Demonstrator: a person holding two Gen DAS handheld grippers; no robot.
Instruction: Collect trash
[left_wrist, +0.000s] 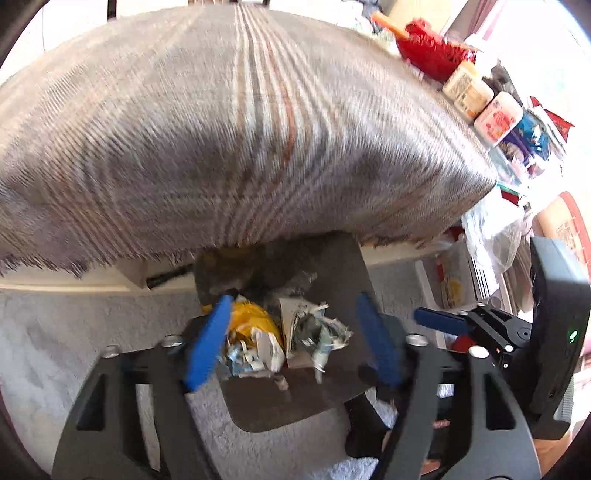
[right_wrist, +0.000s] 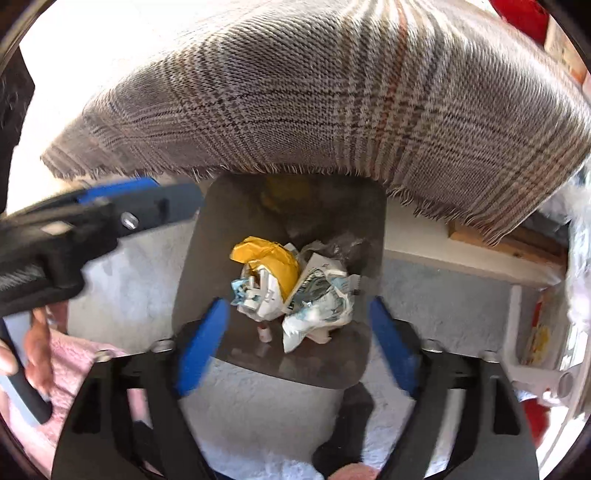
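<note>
A dark bin (left_wrist: 343, 266) stands on the grey carpet below the table edge and holds crumpled trash: a yellow wrapper (left_wrist: 247, 321) and white and blue paper (left_wrist: 314, 332). It also shows in the right wrist view, bin (right_wrist: 221, 206), yellow wrapper (right_wrist: 266, 258), paper (right_wrist: 317, 306). My left gripper (left_wrist: 291, 339) hovers over the bin, open and empty. My right gripper (right_wrist: 295, 343) also hovers over the bin, open and empty. The right gripper shows at the right of the left view (left_wrist: 443, 321); the left one shows at the left of the right view (right_wrist: 110, 206).
A table with a plaid cloth (left_wrist: 221, 129) overhangs the bin. Jars (left_wrist: 498, 118), a red basket (left_wrist: 432, 51) and packets line its right edge. A clear plastic bag (left_wrist: 491, 229) and shelves with papers (left_wrist: 458, 280) stand at the right. A pink towel (right_wrist: 74, 354) lies lower left.
</note>
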